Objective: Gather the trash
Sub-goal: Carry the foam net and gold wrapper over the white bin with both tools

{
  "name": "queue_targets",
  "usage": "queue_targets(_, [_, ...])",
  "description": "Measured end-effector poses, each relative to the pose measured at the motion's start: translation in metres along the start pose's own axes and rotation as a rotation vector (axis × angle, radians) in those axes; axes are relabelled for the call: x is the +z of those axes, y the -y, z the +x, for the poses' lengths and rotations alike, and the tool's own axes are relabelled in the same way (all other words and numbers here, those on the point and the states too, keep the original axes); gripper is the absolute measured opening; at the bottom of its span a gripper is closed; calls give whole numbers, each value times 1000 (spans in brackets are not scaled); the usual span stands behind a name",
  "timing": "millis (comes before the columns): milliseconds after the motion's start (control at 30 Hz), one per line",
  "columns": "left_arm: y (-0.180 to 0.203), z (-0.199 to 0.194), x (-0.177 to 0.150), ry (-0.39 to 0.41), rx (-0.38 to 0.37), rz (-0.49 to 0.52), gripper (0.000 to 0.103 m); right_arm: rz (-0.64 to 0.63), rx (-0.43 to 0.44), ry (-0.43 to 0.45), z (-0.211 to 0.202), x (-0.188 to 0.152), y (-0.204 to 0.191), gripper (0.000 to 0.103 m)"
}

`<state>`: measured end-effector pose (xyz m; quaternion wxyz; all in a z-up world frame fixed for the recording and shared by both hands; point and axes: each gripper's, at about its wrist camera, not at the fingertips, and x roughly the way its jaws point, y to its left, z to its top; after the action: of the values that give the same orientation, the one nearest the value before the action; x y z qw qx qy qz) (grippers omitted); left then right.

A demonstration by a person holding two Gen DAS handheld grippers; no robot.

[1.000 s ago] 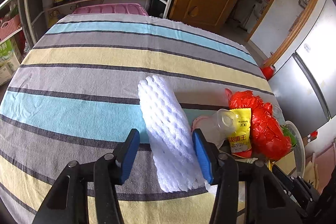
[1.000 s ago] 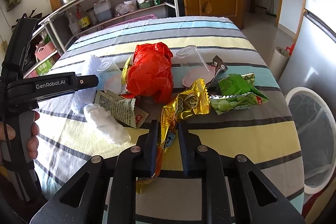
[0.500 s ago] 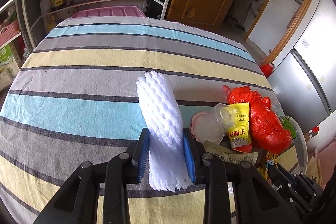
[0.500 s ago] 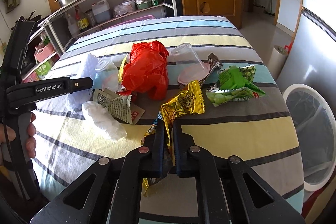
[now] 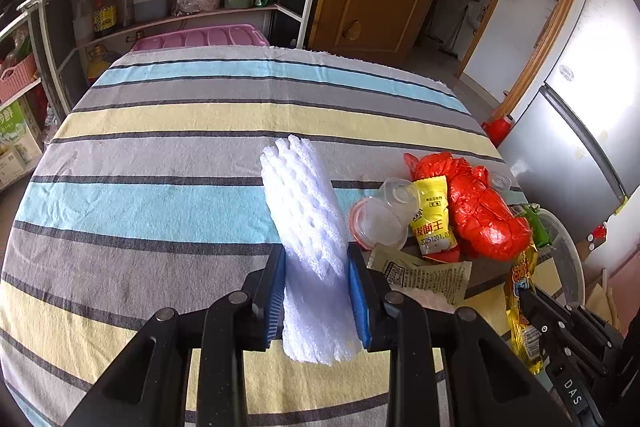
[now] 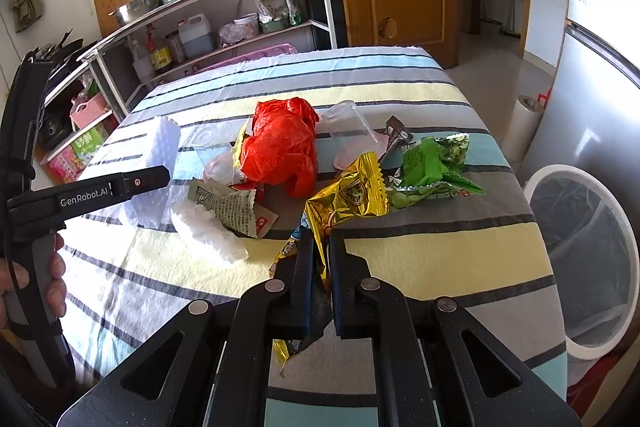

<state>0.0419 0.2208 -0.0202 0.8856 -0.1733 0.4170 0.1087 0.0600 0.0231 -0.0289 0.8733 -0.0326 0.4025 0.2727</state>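
Left gripper [image 5: 316,287] clamped on white foam net [image 5: 308,219], mid-length; light, squashy. Right gripper [image 6: 318,275] pinching gold wrapper [image 6: 348,195] tail; thin, crinkly, slippery, likely slips.

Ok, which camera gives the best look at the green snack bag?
The right wrist view: the green snack bag lies fully in sight on the striped cloth, beside the gold wrapper. The left wrist view shows only a green sliver behind the red bag.
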Motion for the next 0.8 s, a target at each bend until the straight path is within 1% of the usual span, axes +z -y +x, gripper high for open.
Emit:
queue_targets(467, [27,-31,-10,35,-60,67,30,13,-14,71,-34,-3,9,8])
queue_targets(667, [46,-39,-9,48,-86,106,30,35,-36,102,-50,-5,21,8])
queue_targets(800, [65,-40,-9,52,-108,137,30,49,-60,124,-61,-4,31,8])
